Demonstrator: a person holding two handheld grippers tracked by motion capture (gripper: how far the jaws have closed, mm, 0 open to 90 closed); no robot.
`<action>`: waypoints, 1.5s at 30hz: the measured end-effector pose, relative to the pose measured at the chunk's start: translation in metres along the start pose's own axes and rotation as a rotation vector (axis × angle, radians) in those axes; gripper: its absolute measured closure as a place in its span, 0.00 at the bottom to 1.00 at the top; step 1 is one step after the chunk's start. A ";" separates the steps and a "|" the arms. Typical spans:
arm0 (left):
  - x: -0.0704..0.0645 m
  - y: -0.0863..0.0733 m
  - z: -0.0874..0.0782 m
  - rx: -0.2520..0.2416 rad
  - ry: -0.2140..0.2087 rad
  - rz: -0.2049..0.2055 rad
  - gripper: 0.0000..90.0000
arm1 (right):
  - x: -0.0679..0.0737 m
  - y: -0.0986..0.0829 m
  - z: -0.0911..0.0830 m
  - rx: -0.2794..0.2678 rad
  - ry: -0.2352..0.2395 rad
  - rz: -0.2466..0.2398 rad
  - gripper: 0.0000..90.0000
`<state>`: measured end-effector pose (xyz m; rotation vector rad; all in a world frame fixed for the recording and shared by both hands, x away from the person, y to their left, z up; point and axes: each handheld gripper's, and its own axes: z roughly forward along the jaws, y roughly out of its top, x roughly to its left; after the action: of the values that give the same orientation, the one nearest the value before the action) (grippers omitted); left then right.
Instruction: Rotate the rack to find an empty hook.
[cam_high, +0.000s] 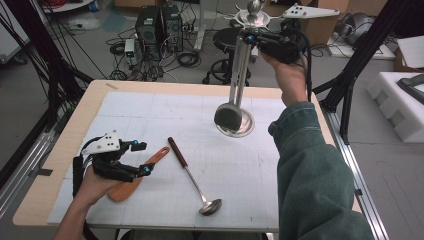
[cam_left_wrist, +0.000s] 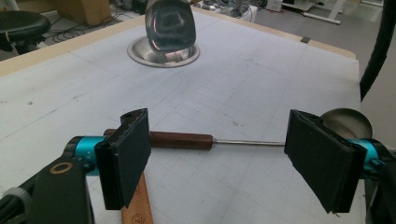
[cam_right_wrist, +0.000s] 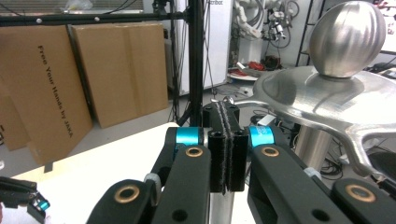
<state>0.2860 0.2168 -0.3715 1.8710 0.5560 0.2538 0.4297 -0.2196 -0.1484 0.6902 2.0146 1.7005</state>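
A steel utensil rack stands on the mat, with a round base (cam_high: 246, 126), a pole, and a disc top with a ball (cam_right_wrist: 348, 37). My right gripper (cam_high: 250, 37) (cam_right_wrist: 226, 140) is raised beside the rack's top, shut on the handle of a steel spoon. The spoon's head (cam_high: 227, 116) (cam_left_wrist: 169, 25) hangs just above the base. My left gripper (cam_high: 145, 158) (cam_left_wrist: 224, 158) stands open low over the mat. A wooden spatula (cam_high: 131, 185) (cam_left_wrist: 137, 205) lies under its left jaw. A brown-handled ladle (cam_high: 192, 180) (cam_left_wrist: 180, 140) lies just beyond the jaws.
The white mat (cam_high: 165, 110) covers most of the wooden table. Behind the table are a stool (cam_high: 225, 37), computer towers (cam_high: 160, 25) and cables. A black stand's legs (cam_high: 350, 75) and white foam (cam_high: 400, 105) are to the right.
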 end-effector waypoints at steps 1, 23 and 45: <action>0.000 0.000 0.000 -0.001 0.000 0.000 0.26 | 0.000 0.000 0.000 -0.004 -0.002 0.003 1.00; 0.000 0.000 0.000 -0.001 -0.001 0.003 0.26 | -0.006 -0.006 -0.013 0.006 0.092 -0.028 1.00; 0.000 0.000 0.000 0.002 -0.001 0.003 0.26 | -0.033 -0.011 -0.042 -0.002 0.115 -0.025 1.00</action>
<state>0.2856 0.2166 -0.3714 1.8735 0.5537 0.2546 0.4299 -0.2742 -0.1525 0.5765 2.0892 1.7644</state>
